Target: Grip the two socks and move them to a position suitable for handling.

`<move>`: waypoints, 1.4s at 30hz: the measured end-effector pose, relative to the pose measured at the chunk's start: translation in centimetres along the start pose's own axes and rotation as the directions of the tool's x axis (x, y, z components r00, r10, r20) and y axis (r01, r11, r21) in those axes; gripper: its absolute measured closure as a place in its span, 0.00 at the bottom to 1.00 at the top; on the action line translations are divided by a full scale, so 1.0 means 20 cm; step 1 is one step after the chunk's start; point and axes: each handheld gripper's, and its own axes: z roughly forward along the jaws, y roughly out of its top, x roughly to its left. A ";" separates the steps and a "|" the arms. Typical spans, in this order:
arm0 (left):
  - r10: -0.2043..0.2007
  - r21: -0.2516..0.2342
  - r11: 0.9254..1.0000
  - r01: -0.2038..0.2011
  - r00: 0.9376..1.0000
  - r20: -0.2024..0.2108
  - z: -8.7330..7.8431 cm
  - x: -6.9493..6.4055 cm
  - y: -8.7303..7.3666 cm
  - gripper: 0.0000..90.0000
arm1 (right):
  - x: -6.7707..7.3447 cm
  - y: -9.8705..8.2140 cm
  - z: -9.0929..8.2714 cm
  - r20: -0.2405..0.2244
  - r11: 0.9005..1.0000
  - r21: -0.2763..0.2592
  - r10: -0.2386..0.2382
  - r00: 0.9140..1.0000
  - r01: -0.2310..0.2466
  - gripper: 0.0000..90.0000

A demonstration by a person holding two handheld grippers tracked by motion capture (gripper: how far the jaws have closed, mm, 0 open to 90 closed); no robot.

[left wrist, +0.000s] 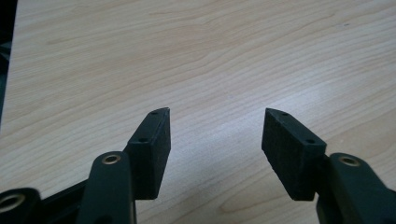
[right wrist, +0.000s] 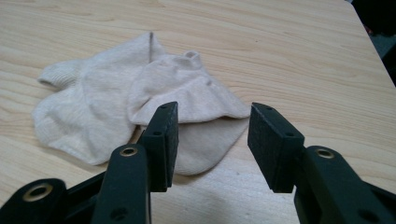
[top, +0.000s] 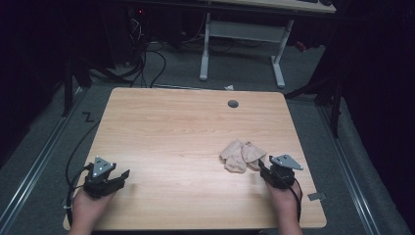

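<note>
Beige socks [top: 242, 155] lying crosswise | left claw [top: 122, 177] wide | right claw [top: 263, 165] wide

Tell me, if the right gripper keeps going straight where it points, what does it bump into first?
Probably the beige socks. The right gripper has its jaws open and aimed at the near edge of the pile, which lies on the wooden table. How close they are is hard to judge.

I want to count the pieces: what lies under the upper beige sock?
Under the upper beige fabric sock lies a second beige sock, partly covered, on the light wooden table. Whether anything more is hidden beneath cannot be seen.
</note>
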 end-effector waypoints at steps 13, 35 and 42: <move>-0.005 -0.043 0.999 0.006 0.999 0.033 0.04 -0.04 0.05 0.42 | 0.00 -0.05 -0.03 -0.052 0.999 0.042 -0.013 0.999 0.015 0.64; 0.036 -0.037 0.999 -0.034 0.998 0.059 0.04 -0.05 0.04 0.39 | 0.10 0.07 -0.05 -0.099 0.998 -0.033 -0.055 0.994 0.052 0.76; 0.033 -0.039 0.999 -0.031 0.998 0.058 0.03 -0.04 0.04 0.39 | 0.18 0.11 -0.02 -0.167 0.998 -0.014 -0.058 0.984 0.057 0.92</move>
